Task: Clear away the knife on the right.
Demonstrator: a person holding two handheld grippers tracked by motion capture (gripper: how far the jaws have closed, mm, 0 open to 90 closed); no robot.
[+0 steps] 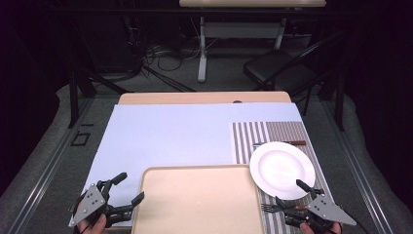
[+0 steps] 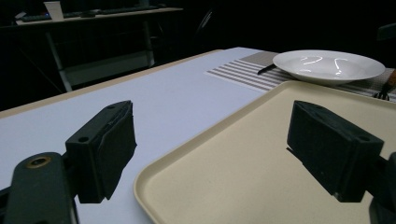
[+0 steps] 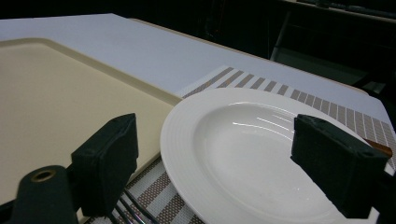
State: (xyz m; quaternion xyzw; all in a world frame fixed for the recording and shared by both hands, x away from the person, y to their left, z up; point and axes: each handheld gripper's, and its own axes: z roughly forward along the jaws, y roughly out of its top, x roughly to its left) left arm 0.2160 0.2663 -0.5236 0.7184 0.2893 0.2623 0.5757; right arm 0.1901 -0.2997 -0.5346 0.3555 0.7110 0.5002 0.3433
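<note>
Dark surroundings frame a table [image 1: 195, 131] covered by a pale blue sheet, with a folding chair [image 1: 282, 68] and a second table's legs beyond its far edge.

Left gripper [image 1: 127, 189]: held in a hand at the near left, jaws spread wide and grasping nothing. Its 2 jaws straddle the near-left corner of the beige tray [image 1: 199, 204]; in the left gripper view 1 jaw stands over the blue sheet and the other over the tray [image 2: 261, 158] floor.

Right gripper [image 1: 292, 199]: held at the near right, just right of the tray, jaws likewise spread and empty. Its far jaw lies at the near rim of the white plate [image 1: 281, 169]; in the right gripper view the plate [image 3: 252, 154] sits between and beyond the 2 jaws.

Plate: empty, upright, on a striped placemat [image 1: 272, 132], touching or overlapping the tray's far-right corner.

Fork [image 1: 272, 208]: on the placemat right of the tray, just beside the right gripper's near jaw.

Knife [image 1: 280, 143]: brown-handled, behind the plate, farthest from the tray.
</note>
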